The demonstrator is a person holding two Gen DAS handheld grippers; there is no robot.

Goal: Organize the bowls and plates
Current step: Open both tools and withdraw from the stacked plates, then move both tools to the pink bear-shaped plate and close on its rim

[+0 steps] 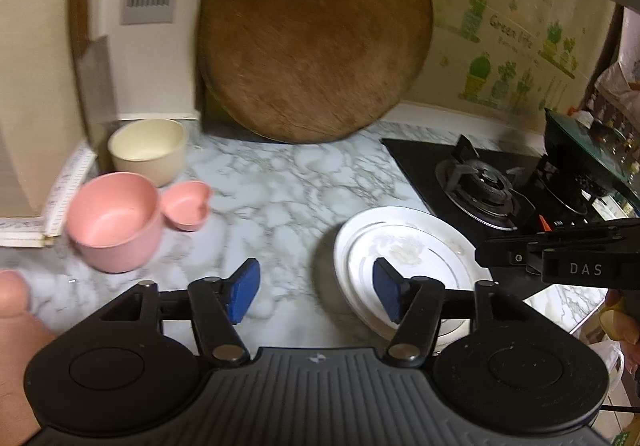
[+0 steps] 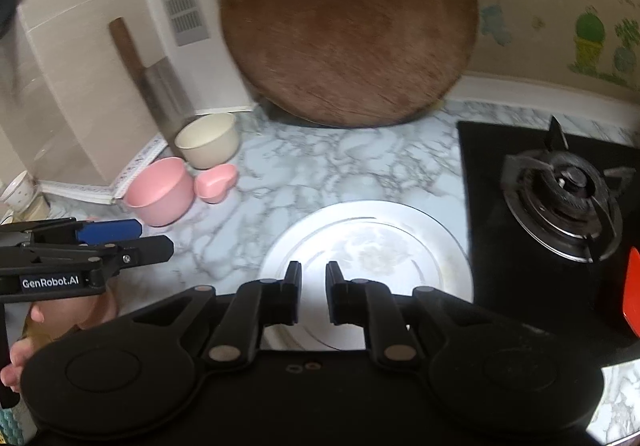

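A stack of white plates lies on the marble counter beside the stove. My left gripper hovers over the counter just left of the stack, open, with nothing between its blue pads. My right gripper hangs above the near rim of the plates, shut and empty. At the back left stand a pink bowl, a small pink heart-shaped dish and a cream bowl, close together. Each gripper shows side-on in the other's view: left gripper, right gripper.
A large round wooden board leans on the back wall. A cleaver stands against the left wall behind the bowls. A black gas stove fills the right side. Bare marble counter lies between the bowls and the plates.
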